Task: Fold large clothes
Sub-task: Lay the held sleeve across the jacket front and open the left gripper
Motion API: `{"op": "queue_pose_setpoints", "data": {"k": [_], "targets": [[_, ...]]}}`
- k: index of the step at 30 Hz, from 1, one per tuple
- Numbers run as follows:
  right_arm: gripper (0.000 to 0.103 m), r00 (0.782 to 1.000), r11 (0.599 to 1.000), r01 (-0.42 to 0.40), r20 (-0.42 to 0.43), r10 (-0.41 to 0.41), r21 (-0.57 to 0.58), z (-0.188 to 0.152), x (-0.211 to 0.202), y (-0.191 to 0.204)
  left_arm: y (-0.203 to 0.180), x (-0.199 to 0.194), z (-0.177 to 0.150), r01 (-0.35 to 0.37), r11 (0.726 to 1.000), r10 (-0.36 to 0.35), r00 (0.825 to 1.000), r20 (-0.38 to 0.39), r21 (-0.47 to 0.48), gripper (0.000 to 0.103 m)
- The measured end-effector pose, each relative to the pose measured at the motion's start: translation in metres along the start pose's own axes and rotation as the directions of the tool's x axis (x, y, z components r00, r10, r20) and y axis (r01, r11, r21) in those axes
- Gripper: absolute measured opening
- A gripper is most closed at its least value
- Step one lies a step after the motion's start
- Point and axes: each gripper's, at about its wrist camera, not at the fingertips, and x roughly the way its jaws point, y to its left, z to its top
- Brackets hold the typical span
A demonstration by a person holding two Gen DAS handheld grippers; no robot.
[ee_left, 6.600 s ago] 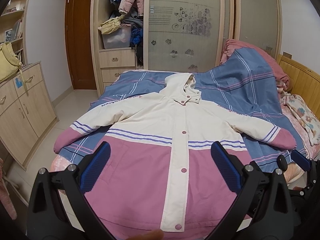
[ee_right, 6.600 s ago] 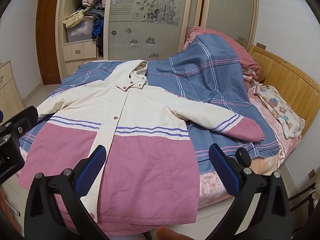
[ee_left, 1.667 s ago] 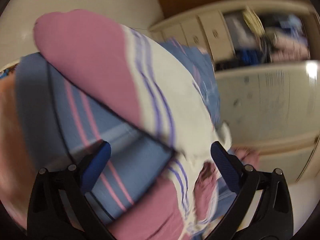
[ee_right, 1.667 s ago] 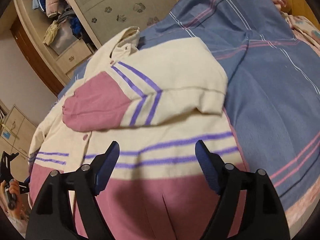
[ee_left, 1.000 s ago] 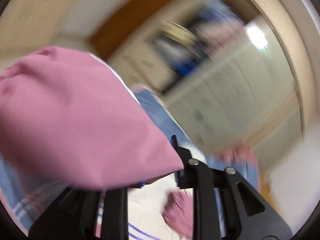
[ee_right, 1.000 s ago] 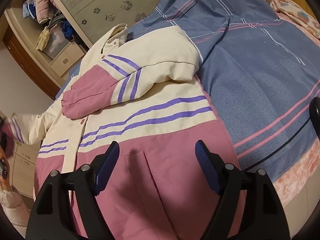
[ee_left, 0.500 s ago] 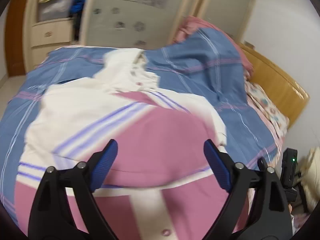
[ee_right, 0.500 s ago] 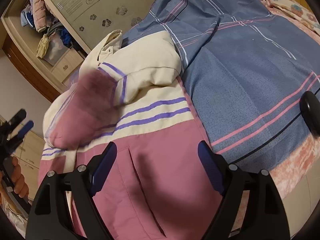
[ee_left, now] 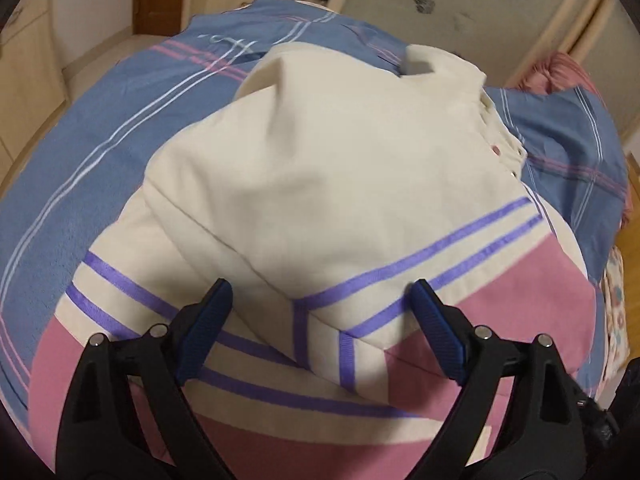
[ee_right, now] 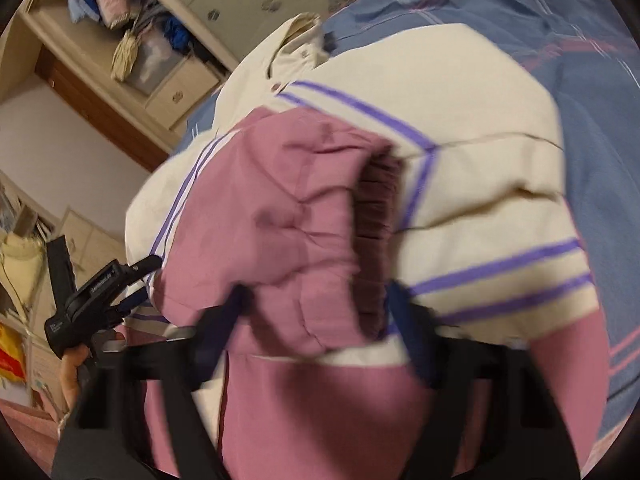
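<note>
A cream and pink hooded jacket [ee_left: 328, 184] with purple stripes lies on the bed, both sleeves folded across its front. My left gripper [ee_left: 318, 316] is open, low over the folded left sleeve, holding nothing. In the right wrist view the jacket [ee_right: 472, 160] fills the frame, and the pink cuff of the left sleeve [ee_right: 288, 232] lies over the right sleeve. My right gripper [ee_right: 316, 308] is open, its blurred fingers either side of that cuff. The left gripper [ee_right: 92, 296] shows at the left edge of this view.
A blue plaid duvet [ee_left: 120, 128] covers the bed under the jacket. A wardrobe with frosted doors [ee_left: 480, 8] and drawers [ee_right: 180, 92] stands behind the bed. Wooden cabinets [ee_left: 24, 52] stand to the left.
The left gripper carried the left sleeve across the jacket, let it go and now hovers open over it. The right gripper has moved in close over the pink cuff.
</note>
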Motion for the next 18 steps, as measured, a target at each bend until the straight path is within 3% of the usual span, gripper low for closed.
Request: {"op": "queue_pose_setpoints", "data": {"k": [3, 5, 8, 11, 13, 15, 16, 18], "targets": [[0.032, 0.999, 0.994, 0.030, 0.031, -0.026, -0.109, 0.018, 0.003, 0.032, 0.014, -0.002, 0.002, 0.021, 0.999, -0.020, 0.999, 0.032, -0.048, 0.092], [0.031, 0.991, 0.982, 0.067, 0.126, -0.045, -0.176, 0.039, -0.010, 0.054, 0.025, -0.004, 0.005, 0.056, 0.994, -0.052, 0.997, 0.051, -0.091, 0.092], [0.021, 0.965, 0.965, 0.113, 0.257, -0.049, -0.238, 0.076, -0.029, 0.076, 0.031, -0.004, 0.016, 0.073, 0.984, -0.061, 0.995, 0.075, -0.164, 0.092], [0.022, 0.966, 0.968, 0.164, 0.228, -0.119, -0.190, 0.109, -0.015, 0.066, 0.024, 0.004, 0.026, 0.050, 0.983, -0.037, 0.997, 0.073, -0.176, 0.097], [0.032, 0.959, 0.959, 0.258, 0.152, -0.240, -0.117, 0.115, 0.009, 0.040, 0.011, 0.012, 0.026, 0.011, 0.991, -0.004, 0.998, 0.057, -0.134, 0.098], [0.060, 0.955, 0.955, 0.290, 0.085, -0.285, -0.054, 0.105, 0.022, 0.011, 0.005, 0.011, 0.019, -0.008, 0.997, 0.013, 0.998, 0.060, -0.078, 0.098], [0.063, 0.959, 0.961, 0.277, 0.074, -0.275, -0.020, 0.095, 0.022, -0.003, 0.004, 0.006, 0.016, -0.011, 0.998, 0.016, 0.998, 0.065, -0.066, 0.098], [0.062, 0.966, 0.975, 0.217, 0.132, -0.222, 0.052, 0.078, 0.005, -0.026, 0.004, -0.011, 0.009, -0.019, 0.998, 0.026, 0.994, 0.105, -0.068, 0.098]]}}
